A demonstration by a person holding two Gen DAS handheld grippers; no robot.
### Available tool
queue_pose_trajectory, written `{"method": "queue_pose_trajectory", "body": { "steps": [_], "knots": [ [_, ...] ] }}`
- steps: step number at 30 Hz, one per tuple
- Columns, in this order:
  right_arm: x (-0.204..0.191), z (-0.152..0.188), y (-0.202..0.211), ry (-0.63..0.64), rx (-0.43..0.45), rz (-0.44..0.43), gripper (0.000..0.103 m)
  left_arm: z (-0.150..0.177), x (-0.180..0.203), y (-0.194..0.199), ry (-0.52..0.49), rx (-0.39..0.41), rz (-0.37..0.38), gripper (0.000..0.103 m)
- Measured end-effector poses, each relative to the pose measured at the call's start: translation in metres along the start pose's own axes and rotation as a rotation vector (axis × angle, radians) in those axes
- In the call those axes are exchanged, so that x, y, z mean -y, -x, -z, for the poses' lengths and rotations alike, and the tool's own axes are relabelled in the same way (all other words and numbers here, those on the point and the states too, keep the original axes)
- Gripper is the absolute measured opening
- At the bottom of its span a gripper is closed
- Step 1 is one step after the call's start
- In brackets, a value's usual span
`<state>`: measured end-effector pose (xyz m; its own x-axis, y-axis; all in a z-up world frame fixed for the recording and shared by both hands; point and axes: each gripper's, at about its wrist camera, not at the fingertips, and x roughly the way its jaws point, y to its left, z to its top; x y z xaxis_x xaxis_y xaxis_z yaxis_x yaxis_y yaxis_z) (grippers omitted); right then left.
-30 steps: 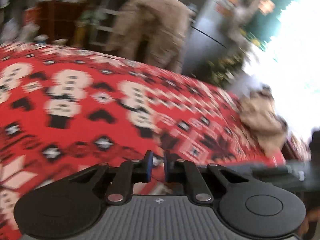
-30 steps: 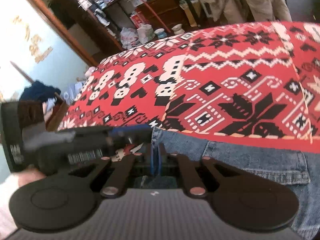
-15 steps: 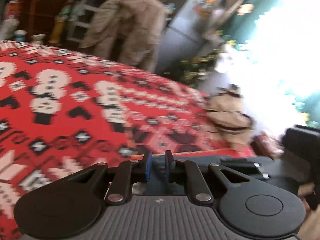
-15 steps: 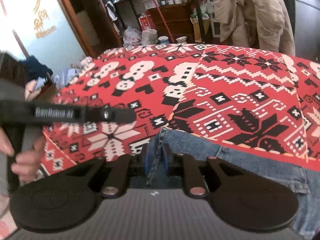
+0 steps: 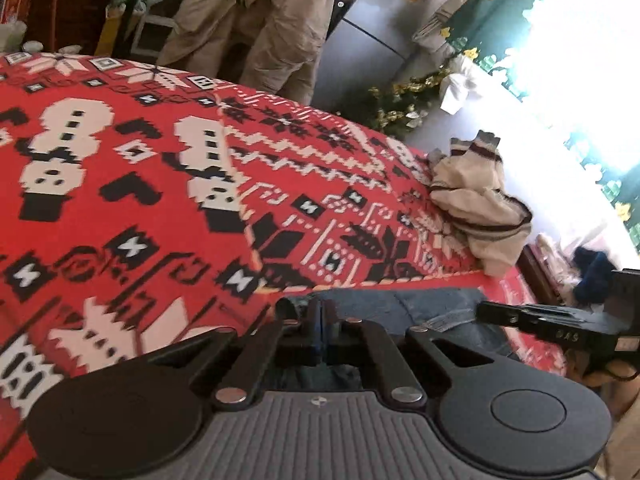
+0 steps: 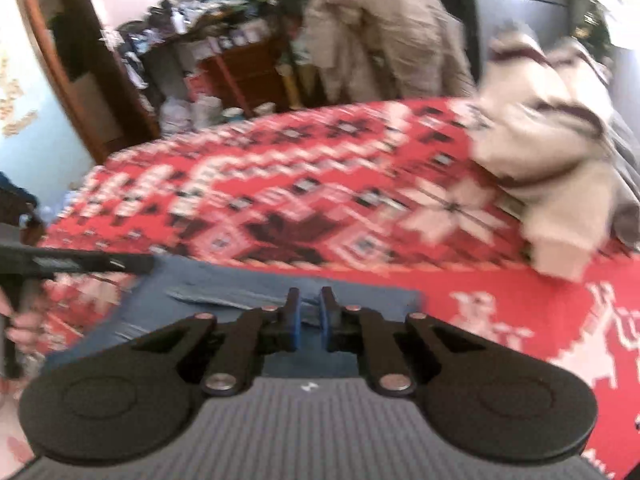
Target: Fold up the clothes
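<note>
Blue jeans point(image 5: 420, 308) lie on the near part of a bed under a red patterned blanket point(image 5: 160, 200). My left gripper point(image 5: 320, 320) is shut on a bunched corner of the denim. It also shows in the right wrist view as the left gripper point(image 6: 144, 264), at the left edge of the jeans point(image 6: 224, 280). My right gripper point(image 6: 310, 316) is closing, its pads a narrow slit apart with a denim ridge in it. Seen side-on, the right gripper point(image 5: 484, 308) sits at the right edge.
A crumpled cream sweater with dark stripes point(image 5: 476, 200) lies on the bed's far right, the same sweater point(image 6: 552, 160) blurred. A beige coat point(image 5: 260, 20) hangs beyond the bed, with cluttered shelves behind. A hand point(image 6: 20, 320) holds the left gripper's handle.
The right gripper has swung right along the jeans, bringing the sweater into its view, and its jaws loosened then narrowed. The left gripper's jaws have closed on the denim corner.
</note>
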<state>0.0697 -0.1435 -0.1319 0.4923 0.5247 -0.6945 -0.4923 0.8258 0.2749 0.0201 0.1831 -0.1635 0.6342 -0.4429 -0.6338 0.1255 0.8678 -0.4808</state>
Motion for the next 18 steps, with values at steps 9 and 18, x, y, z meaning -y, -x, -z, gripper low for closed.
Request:
{"method": "queue_pose_trajectory", "body": {
  "steps": [9,18],
  "knots": [
    [0.045,-0.007,0.027,-0.082,0.077,0.041,0.006,-0.014,0.007,0.023,0.001,0.061,0.000,0.003],
    [0.044,-0.012,-0.003,-0.071,0.031,0.041,0.009,-0.016,0.023,-0.012,-0.092,0.009,-0.063,0.003]
  ]
}}
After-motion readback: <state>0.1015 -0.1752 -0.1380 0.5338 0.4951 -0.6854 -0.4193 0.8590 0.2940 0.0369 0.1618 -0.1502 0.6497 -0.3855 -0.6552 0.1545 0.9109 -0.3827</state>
